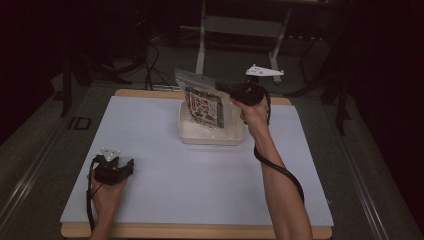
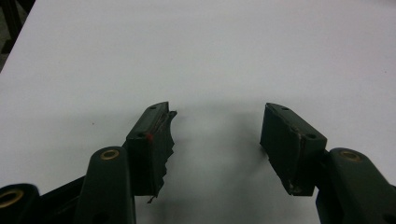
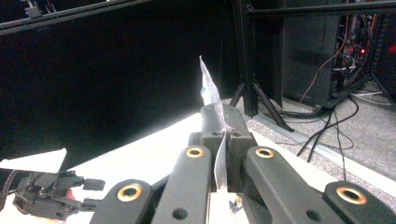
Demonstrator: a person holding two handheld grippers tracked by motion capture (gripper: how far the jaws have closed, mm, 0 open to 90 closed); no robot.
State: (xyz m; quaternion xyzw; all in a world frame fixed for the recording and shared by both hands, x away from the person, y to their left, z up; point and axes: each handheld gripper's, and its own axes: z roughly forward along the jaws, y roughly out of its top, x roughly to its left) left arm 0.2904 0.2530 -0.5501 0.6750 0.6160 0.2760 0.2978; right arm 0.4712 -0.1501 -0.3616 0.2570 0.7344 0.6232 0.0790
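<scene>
Two hand-held grippers: your right hand-held gripper point(image 1: 223, 88) pinches the printed bag point(image 1: 203, 104) by its top edge, hanging it over the white tray point(image 1: 210, 135); your left hand-held gripper point(image 2: 217, 135) rests wide apart on the surface point(image 1: 200, 185).

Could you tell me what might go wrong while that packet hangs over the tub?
1. The right gripper pinches only the thin top edge of the packet, so it may slip free.
2. The packet hangs tilted over the white tub; lowered this way, it could catch the rim.
3. The left gripper rests open, too far to help.
</scene>
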